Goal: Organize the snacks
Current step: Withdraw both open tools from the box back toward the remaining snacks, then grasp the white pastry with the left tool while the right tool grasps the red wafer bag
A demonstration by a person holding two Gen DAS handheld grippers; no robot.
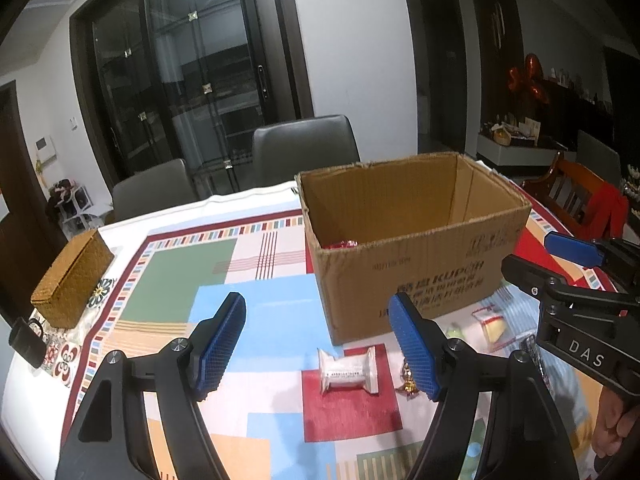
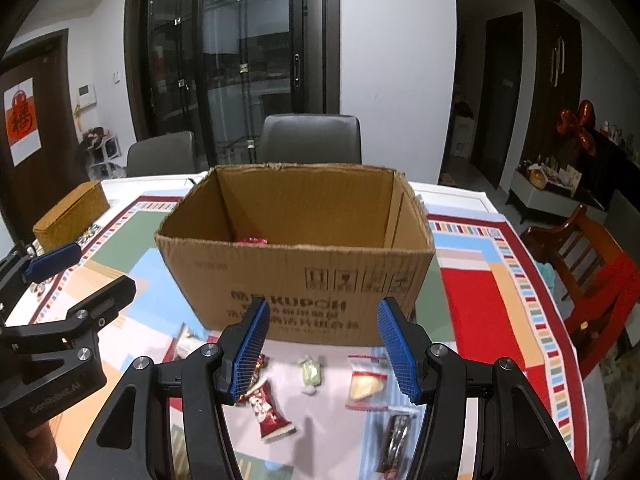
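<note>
An open cardboard box (image 1: 416, 264) (image 2: 296, 280) stands mid-table, with a red wrapper (image 2: 251, 240) inside. My left gripper (image 1: 320, 348) is open and empty above a silver snack packet (image 1: 349, 370); a gold candy (image 1: 410, 382) lies by its right finger. My right gripper (image 2: 322, 354) is open and empty above several snacks: a red packet (image 2: 269, 408), a pale green candy (image 2: 311, 372), a clear bag with a yellow piece (image 2: 366, 384) and a dark packet (image 2: 396, 438). The right gripper also shows in the left wrist view (image 1: 560, 268).
A woven basket box (image 1: 72, 280) (image 2: 72, 214) sits at the table's left, with a black mug (image 1: 28, 342) near it. Grey chairs (image 1: 308, 148) stand behind the table, a wooden chair (image 2: 588, 264) to its right. The patterned tablecloth (image 1: 224, 280) covers the table.
</note>
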